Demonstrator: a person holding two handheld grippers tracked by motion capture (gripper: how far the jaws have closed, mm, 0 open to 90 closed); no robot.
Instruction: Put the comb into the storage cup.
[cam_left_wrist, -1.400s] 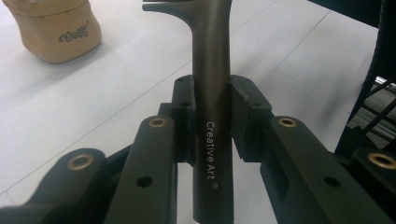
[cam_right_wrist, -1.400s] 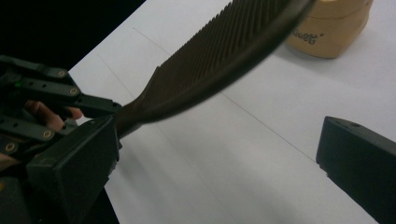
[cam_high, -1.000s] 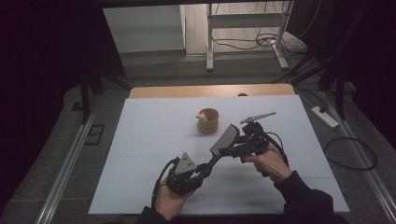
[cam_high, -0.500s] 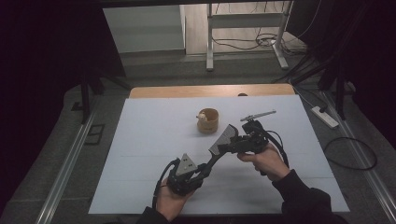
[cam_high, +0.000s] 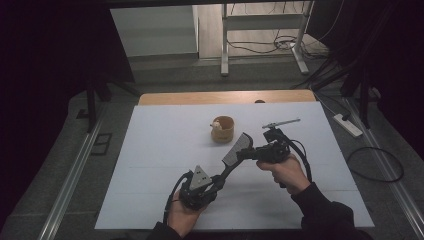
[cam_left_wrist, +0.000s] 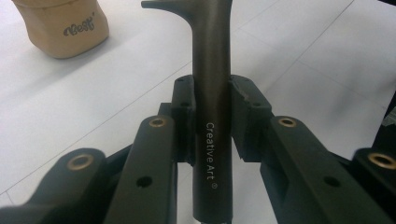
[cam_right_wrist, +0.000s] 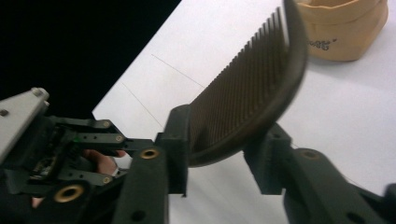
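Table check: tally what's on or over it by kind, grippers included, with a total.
Grippers: 2, left and right
Comb: 1, dark, clamped by both grippers, its handle in the left
Tan pouch: 1
Slim metal tool: 1, kind unclear
Total: 5

White table (cam_high: 150, 165), tan fabric pouch (cam_high: 222, 129) on it – mid-back

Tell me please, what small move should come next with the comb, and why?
Probably open the right gripper and draw it back. The left gripper is already shut on the comb handle, and the right one is clamped on the comb's toothed end, so both hold one comb above the table.
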